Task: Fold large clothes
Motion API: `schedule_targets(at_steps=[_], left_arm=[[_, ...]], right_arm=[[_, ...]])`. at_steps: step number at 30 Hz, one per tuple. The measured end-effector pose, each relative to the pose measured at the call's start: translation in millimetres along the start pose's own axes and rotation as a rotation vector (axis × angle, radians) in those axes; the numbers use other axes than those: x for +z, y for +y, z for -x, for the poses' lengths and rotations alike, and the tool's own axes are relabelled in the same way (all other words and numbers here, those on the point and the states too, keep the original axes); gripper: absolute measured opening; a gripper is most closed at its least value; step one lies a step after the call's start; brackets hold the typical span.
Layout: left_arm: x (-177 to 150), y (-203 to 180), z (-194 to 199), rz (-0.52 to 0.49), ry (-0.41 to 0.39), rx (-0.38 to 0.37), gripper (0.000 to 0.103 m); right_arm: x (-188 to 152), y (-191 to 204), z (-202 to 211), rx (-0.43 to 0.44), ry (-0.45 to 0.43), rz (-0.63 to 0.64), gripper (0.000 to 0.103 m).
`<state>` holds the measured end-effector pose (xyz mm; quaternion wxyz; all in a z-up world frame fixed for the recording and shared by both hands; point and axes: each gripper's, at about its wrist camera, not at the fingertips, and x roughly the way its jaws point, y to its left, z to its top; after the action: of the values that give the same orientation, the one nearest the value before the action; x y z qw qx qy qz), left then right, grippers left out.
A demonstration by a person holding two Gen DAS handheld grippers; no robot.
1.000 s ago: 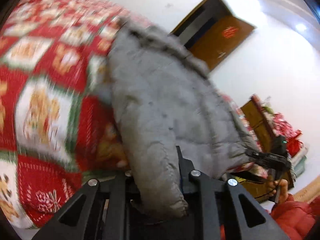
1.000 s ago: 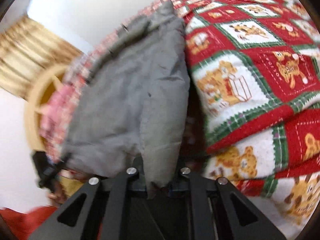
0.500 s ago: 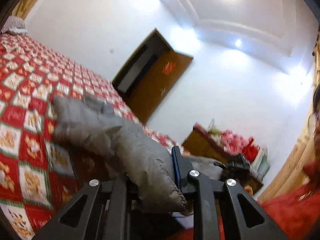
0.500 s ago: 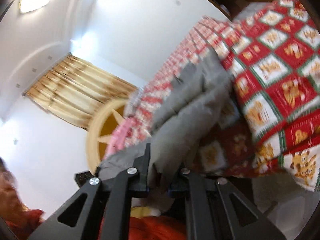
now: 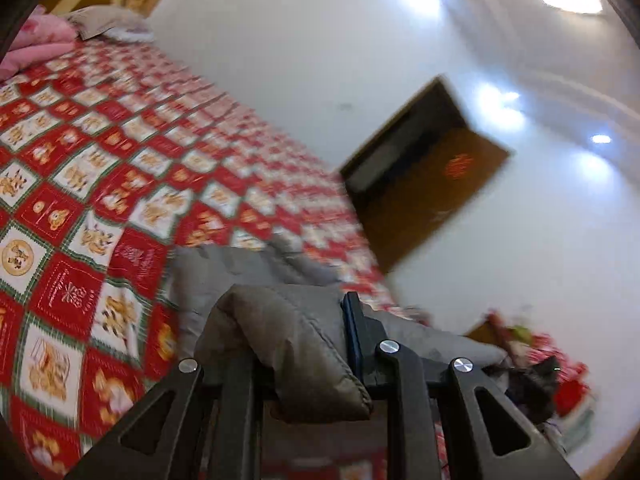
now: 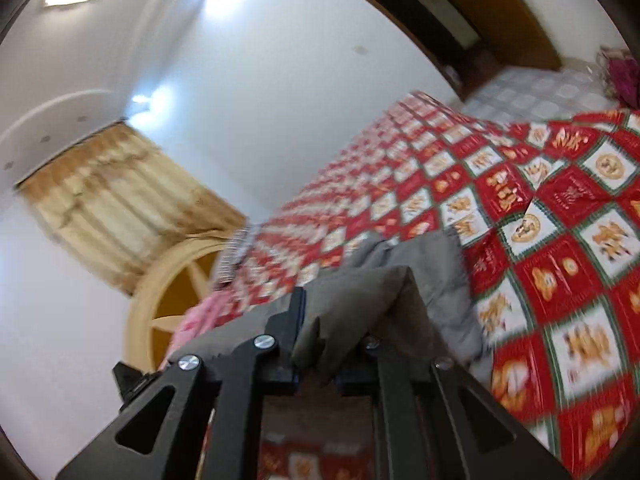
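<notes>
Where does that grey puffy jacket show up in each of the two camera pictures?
Left wrist view: grey jacket at bottom centre, pinched in the left hand-held gripper, trailing onto the bed.
Right wrist view: the jacket sits low, right of centre, pinched in the right hand-held gripper.
Shared landmark: the red checked quilt.

Jacket [image 5: 280,320]: grey matt quilted cloth, puffy. Bedspread [image 5: 100,160]: printed cloth, slight sheen noted. Left gripper [image 5: 304,344]: matt black plastic, bright metal screws. Door [image 5: 436,192]: smooth brown wood.
</notes>
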<state>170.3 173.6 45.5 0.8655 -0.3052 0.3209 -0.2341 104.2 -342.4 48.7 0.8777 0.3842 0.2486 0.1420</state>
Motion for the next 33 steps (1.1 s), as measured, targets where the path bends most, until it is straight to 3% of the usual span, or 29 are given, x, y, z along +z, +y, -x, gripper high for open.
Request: schedule_targets(at_steps=[6,13,16,21,24,26,27,28,29,31,33], left_arm=[[4,55,-101,0.103,0.135,0.228,0.019],[5,81,-149,0.088,0.175,0.292,0.02],[1,99,-161,0.162,0.212,0.252,0.021],[5,137,-151,0.398,0.251,0.054,0.026],[17,132,-128,0.402,0.251,0.035,0.035],[27,116,-110,0.341,0.238,0.037,0.049],[32,109,-104,0.318,0.228,0.032,0.064],[36,102,-95,0.291,0.208,0.033,0.083],[42,91,-81,0.238,0.159,0.072,0.091],[50,77,-65,0.164,0.092,0.124,0.096],[59,66,-55,0.131,0.072,0.127,0.096]], right_arm=[[15,-60,-120,-0.2,0.074,-0.073,0.014],[2,-110,-187,-0.326,0.081,-0.078,0.014],[-6,-118,-198,-0.362,0.076,-0.054,0.014],[-16,-118,-201,-0.376,0.069,0.005,0.015],[-12,-121,-196,-0.329,0.107,-0.03,0.019],[-5,-117,-188,-0.279,0.125,-0.046,0.031],[-2,-112,-181,-0.25,0.117,-0.046,0.036],[1,-106,-174,-0.234,0.107,-0.041,0.057],[5,-97,-161,-0.235,0.078,-0.023,0.08],[10,-79,-135,-0.253,-0.009,0.035,0.099],[14,-61,-113,-0.301,-0.072,0.101,0.1]])
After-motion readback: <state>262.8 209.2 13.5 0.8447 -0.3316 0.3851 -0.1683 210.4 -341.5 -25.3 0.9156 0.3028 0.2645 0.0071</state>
